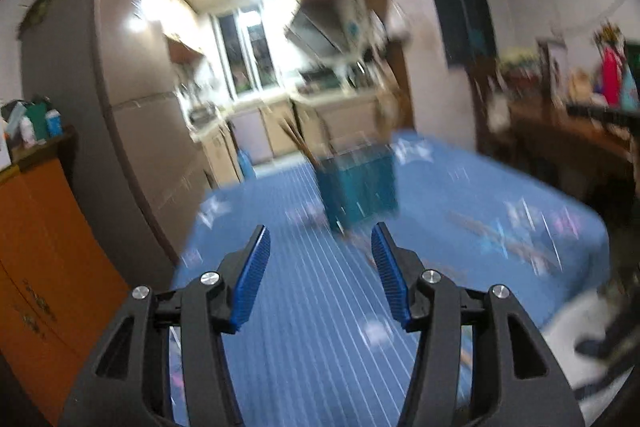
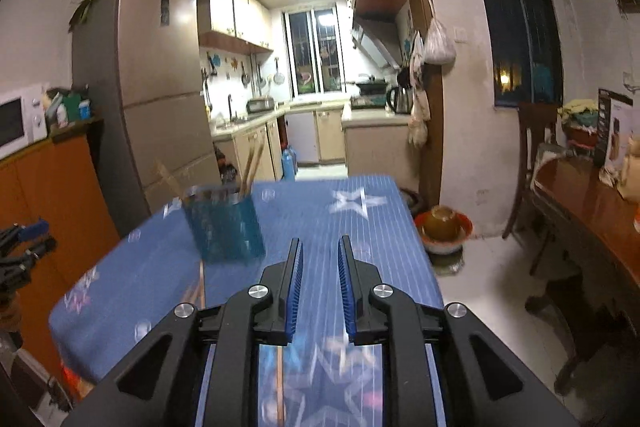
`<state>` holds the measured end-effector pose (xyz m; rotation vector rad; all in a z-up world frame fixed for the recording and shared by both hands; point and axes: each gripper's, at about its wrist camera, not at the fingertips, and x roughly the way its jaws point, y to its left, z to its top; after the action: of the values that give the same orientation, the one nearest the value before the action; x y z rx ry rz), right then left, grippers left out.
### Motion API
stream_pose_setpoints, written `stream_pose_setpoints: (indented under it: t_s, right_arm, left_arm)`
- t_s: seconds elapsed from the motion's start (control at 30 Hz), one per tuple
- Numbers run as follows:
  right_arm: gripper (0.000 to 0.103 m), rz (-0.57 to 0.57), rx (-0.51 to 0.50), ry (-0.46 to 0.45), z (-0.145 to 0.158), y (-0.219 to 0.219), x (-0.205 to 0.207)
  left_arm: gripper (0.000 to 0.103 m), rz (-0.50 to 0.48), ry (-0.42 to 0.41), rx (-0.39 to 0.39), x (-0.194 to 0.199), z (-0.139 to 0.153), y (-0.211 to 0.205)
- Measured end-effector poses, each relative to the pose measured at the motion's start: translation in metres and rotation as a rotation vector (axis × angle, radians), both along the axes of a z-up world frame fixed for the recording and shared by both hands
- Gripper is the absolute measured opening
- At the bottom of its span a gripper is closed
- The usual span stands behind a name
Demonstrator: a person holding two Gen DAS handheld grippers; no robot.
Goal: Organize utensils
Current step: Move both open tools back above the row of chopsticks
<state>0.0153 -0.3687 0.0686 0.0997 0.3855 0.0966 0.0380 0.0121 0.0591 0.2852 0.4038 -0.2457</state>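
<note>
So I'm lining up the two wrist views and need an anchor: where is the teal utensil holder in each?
Left wrist: holder just above centre, blurred, on the blue tablecloth beyond the open left tool.
Right wrist: holder left of centre, ahead-left of the right tool.
Shared landmark: the fridge at left in both.
</note>
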Motion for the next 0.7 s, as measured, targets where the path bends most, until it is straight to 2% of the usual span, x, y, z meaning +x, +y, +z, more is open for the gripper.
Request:
stream_pose_setpoints:
  t_s: [0.1, 0.2, 0.23, 0.33, 0.47, 0.57, 0.7]
  right_arm:
    - [0.02, 0.004, -0.025, 0.051, -0.036, 0.012, -0.028]
    - [0.02, 0.035, -0.043, 0.097, -0.069, 0.031, -0.049]
    - [0.02, 0.048, -0.045, 0.112, -0.081, 0.039, -0.056]
    - [0.02, 0.103, -0.01, 0.149, -0.109, 0.059, -0.07]
    - [0.019, 0.16, 0.014, 0.161, -0.132, 0.086, -0.083]
    - [0.019, 0.217, 0.033, 0.161, -0.14, 0.107, -0.086]
    - [0.019, 0.288, 0.008, 0.153, -0.145, 0.135, -0.09]
  left_arm:
    - [0.051, -0.053, 0.08, 0.017, -0.021, -0.035, -0.014]
    - [0.05, -0.099, 0.162, -0.006, -0.038, -0.064, -0.026]
    - [0.047, -0.1, 0.17, -0.005, -0.042, -0.072, -0.03]
    - [0.041, -0.105, 0.171, 0.013, -0.055, -0.094, -0.044]
    - [0.038, -0.075, 0.143, 0.007, -0.054, -0.104, -0.058]
    - [0.036, -0.05, 0.148, -0.012, -0.05, -0.114, -0.06]
    - [0.035, -0.064, 0.149, -0.01, -0.053, -0.125, -0.069]
